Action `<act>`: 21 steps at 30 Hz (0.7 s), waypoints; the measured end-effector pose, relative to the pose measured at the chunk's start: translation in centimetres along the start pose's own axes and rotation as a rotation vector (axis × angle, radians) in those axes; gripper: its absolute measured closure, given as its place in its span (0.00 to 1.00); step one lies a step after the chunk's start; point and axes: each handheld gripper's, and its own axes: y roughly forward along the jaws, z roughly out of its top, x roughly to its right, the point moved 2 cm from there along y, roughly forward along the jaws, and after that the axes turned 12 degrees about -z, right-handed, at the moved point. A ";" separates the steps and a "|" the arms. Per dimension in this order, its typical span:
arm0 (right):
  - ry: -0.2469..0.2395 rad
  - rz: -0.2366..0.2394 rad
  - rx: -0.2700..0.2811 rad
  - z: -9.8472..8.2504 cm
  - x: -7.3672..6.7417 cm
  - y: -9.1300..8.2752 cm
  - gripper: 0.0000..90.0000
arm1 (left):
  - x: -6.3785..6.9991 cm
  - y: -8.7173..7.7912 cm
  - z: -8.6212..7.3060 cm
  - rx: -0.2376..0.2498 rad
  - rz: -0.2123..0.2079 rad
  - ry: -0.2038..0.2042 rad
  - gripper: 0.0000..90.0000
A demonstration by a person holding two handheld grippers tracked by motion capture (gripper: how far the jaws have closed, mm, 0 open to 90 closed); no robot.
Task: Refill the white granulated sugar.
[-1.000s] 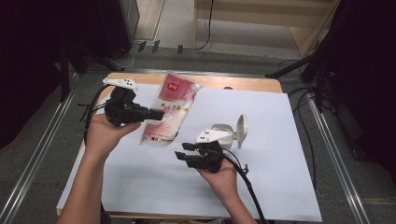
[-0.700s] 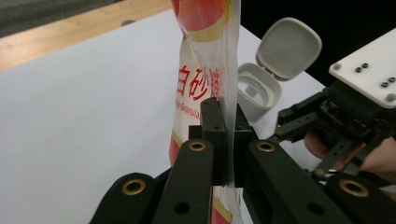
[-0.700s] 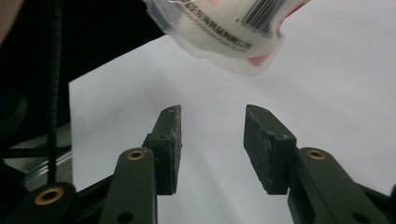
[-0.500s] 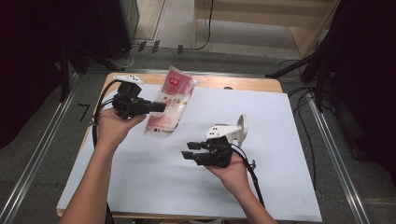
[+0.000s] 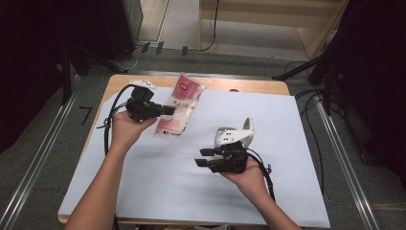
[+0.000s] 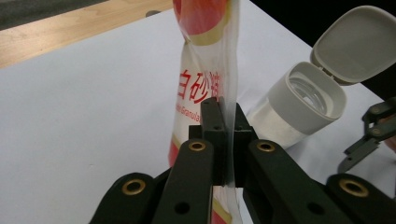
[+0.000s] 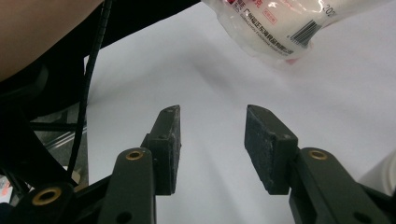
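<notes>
Care lay in tilting gently: the left tool [image 6: 223,140] was clamped on the clear red-and-white plastic pouch of white granules [image 5: 178,109], held just beyond the open white flip-lid jar [image 5: 231,136], while the right tool [image 7: 212,149] stood apart nearby.

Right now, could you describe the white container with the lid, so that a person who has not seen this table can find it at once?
On the white sheet that covers the table, look just beyond the right tool, on the far side of the person's right hand. There lies the plastic jar on its side, apart from the sugar bag. Its hinged flip lid stands open.
</notes>
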 end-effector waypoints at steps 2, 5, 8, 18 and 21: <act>-0.007 -0.002 0.006 -0.1 0.1 -0.2 0.62 | -0.3 0.2 0.0 0.004 0.012 0.011 1.00; -0.018 0.014 0.022 -0.2 0.0 -0.6 0.61 | -0.8 0.6 0.0 0.025 0.026 0.011 1.00; -0.042 0.016 0.029 -0.3 -0.2 -0.9 0.61 | -1.3 1.2 -0.3 0.038 0.051 0.030 1.00; -0.022 -0.004 0.043 -1.0 0.3 -1.3 0.62 | -2.7 2.0 -1.5 0.047 0.039 -0.007 1.00; -0.009 -0.013 0.043 -1.0 0.6 -1.5 0.62 | -2.7 1.7 -1.8 0.051 0.026 -0.009 1.00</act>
